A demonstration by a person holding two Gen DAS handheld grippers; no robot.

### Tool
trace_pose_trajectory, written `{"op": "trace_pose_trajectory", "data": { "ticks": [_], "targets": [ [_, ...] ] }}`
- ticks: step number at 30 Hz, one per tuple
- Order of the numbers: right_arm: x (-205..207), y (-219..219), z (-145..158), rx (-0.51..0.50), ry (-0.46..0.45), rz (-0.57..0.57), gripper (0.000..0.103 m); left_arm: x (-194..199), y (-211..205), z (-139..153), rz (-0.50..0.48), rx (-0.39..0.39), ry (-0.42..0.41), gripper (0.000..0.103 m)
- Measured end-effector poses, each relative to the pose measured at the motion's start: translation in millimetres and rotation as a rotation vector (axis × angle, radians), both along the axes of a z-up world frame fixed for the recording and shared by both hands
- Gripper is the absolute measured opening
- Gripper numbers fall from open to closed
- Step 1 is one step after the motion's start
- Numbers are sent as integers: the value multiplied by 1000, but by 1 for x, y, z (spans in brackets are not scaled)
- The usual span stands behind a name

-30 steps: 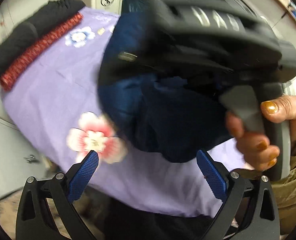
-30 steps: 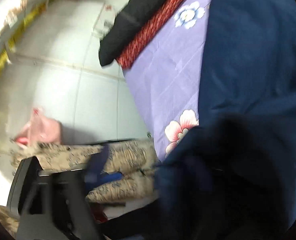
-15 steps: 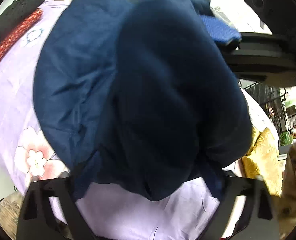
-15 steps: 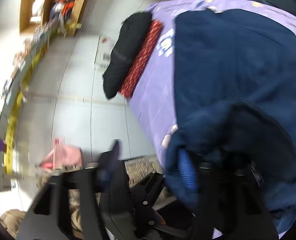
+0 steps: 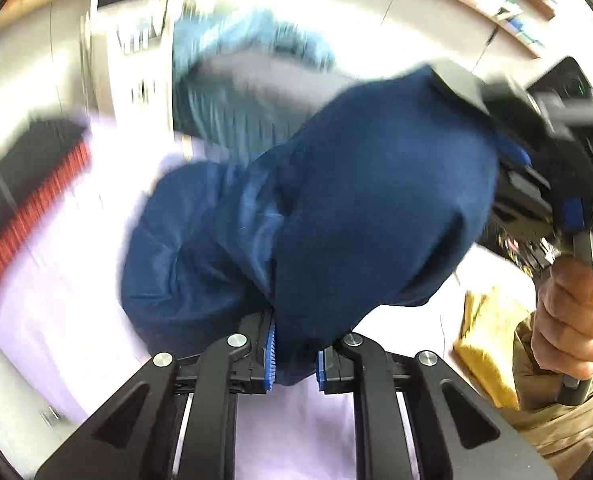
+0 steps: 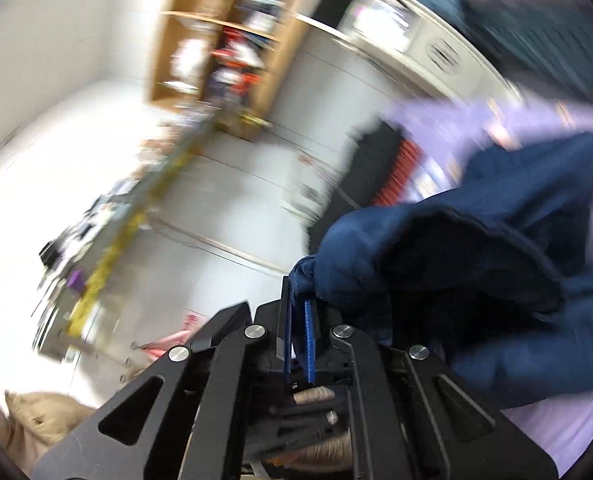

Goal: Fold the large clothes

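Over the lilac sheet [image 5: 56, 300], both grippers, left gripper [image 5: 293, 354] and right gripper [image 6: 298, 346], clamp the navy garment [image 5: 336, 220].

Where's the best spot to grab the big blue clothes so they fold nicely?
Probably by the edges, from the near side, as now: the left gripper pinches a bunched hem of the navy garment, and the right gripper clamps another edge, so the fabric hangs between them.

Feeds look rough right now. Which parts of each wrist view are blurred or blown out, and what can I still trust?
Left wrist view: background and the right gripper smear with motion, window area blown out; left gripper and the navy garment pinched in it stay sharp. Right wrist view: shelves streaked, floor overexposed; gripper shut on a garment corner reads clearly.
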State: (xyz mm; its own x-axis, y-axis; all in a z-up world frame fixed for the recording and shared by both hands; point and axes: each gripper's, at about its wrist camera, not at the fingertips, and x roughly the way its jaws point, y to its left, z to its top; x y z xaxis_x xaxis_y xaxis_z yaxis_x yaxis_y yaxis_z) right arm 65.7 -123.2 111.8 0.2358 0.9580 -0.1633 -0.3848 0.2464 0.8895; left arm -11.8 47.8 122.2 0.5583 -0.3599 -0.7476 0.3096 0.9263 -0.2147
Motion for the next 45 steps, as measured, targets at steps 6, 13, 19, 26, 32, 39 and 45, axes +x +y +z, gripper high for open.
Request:
{"op": "trace_pose_trajectory", "data": {
  "ticks": [6, 13, 19, 26, 32, 39, 45],
  "targets": [
    [-49, -13, 143, 102, -331, -22, 6, -45, 3, 143, -119, -34, -296, 12],
    [-143, -39, 285, 120, -682, -63, 6, -117, 5, 269, -337, -179, -559, 12],
    [-144, -40, 311, -53, -738, -254, 6, -97, -1, 257, -369, -238, -473, 12],
    [-29, 17, 196, -442, -509, -339, 46, 42, 15, 121, -125, -77, -162, 47],
    [35, 2, 41, -572, -94, -402, 90, 86, 65, 3, 152, 65, 5, 79],
    [-14, -73, -104, -597, 305, -505, 90, 27, 66, -63, 89, 70, 135, 91],
    [-71, -98, -203, -775, 495, -499, 90, 8, -8, -95, -128, 118, 187, 93]
  ]
}}
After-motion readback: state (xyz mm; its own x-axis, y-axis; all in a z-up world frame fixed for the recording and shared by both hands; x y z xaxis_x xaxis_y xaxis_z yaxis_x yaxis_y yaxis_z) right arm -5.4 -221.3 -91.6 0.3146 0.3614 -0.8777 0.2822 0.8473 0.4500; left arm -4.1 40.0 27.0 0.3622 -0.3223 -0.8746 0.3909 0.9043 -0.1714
